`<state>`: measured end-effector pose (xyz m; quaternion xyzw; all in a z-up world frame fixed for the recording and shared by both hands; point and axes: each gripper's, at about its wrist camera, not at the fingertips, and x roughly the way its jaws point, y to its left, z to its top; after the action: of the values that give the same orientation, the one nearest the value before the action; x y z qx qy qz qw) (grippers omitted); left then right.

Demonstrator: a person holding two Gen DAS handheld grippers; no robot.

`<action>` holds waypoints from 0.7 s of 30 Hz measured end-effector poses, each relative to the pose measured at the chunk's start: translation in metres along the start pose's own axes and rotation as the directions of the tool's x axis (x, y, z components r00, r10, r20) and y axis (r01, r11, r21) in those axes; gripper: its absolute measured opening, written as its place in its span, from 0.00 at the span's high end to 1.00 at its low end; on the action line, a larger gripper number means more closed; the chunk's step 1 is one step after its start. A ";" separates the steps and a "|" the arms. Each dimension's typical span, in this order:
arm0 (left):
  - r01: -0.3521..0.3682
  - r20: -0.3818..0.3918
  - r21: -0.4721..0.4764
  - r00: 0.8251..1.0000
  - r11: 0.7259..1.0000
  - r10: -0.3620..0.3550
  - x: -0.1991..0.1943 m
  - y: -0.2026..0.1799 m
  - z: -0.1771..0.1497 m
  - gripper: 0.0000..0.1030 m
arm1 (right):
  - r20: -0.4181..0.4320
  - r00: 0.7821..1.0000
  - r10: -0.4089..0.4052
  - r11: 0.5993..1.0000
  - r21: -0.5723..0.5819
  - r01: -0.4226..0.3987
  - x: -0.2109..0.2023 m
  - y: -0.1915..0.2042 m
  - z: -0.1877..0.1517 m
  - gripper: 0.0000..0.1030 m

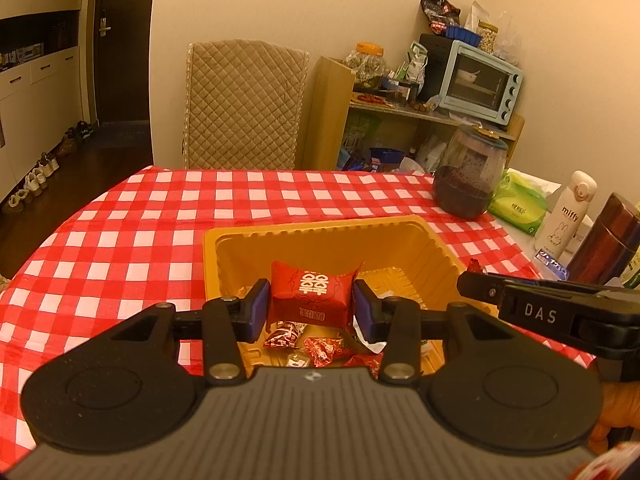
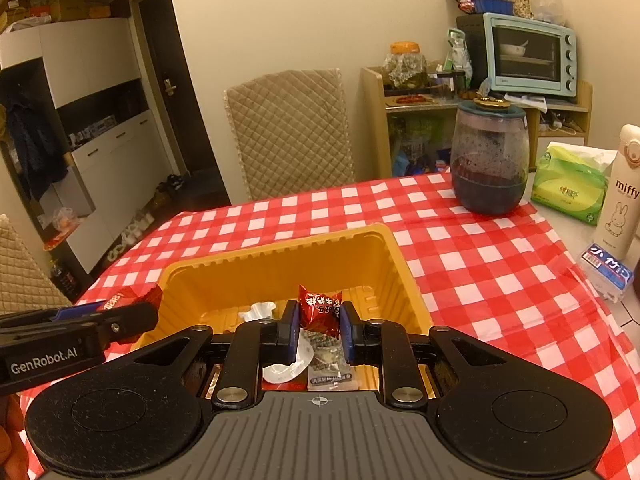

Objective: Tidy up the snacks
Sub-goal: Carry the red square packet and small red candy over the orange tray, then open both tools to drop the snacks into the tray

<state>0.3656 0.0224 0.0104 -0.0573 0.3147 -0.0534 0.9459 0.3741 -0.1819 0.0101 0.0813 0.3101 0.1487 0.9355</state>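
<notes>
Nearest you, your left gripper (image 1: 308, 306) has its jaws closed on a red packet (image 1: 310, 294) printed with white characters, held above the yellow tray (image 1: 248, 236). Your right gripper (image 2: 319, 330) likewise clamps a smaller red candy (image 2: 320, 310) over the same tray, as the right view shows. Below both, the tray floor already holds several wrapped sweets (image 1: 320, 348), a clear sachet (image 2: 330, 376) and a white wrapper (image 2: 258, 312); sorting therefore appears well under way, and what remains is judged to be releasing these two pieces. No loose snacks show on the checked cloth (image 1: 160, 216) around the tray, though the near edge is hidden. Beyond stand a dark jar (image 1: 468, 176), tissue pack (image 1: 518, 204) and white bottle (image 1: 568, 212); farthest, a chair (image 1: 244, 104) and blue oven (image 1: 480, 80).
</notes>
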 end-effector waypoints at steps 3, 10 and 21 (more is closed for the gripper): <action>-0.002 -0.009 0.004 1.000 1.000 0.002 0.007 0.000 0.000 0.61 | -0.008 1.000 0.001 1.000 0.004 -0.001 0.007 -0.001 0.001 0.79; -0.001 -0.024 -0.006 1.000 1.000 0.001 0.018 0.003 0.002 0.61 | -0.026 1.000 0.010 1.000 0.021 -0.009 0.020 -0.004 0.002 0.79; 0.015 -0.049 -0.026 0.999 1.000 -0.016 0.031 0.007 0.002 0.59 | -0.043 0.999 0.019 0.999 0.048 -0.017 0.029 -0.011 0.003 0.79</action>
<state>0.3924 0.0250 -0.0071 -0.0705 0.3380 -0.0580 0.9367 0.4005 -0.1827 -0.0064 0.1031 0.3330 0.1516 0.9249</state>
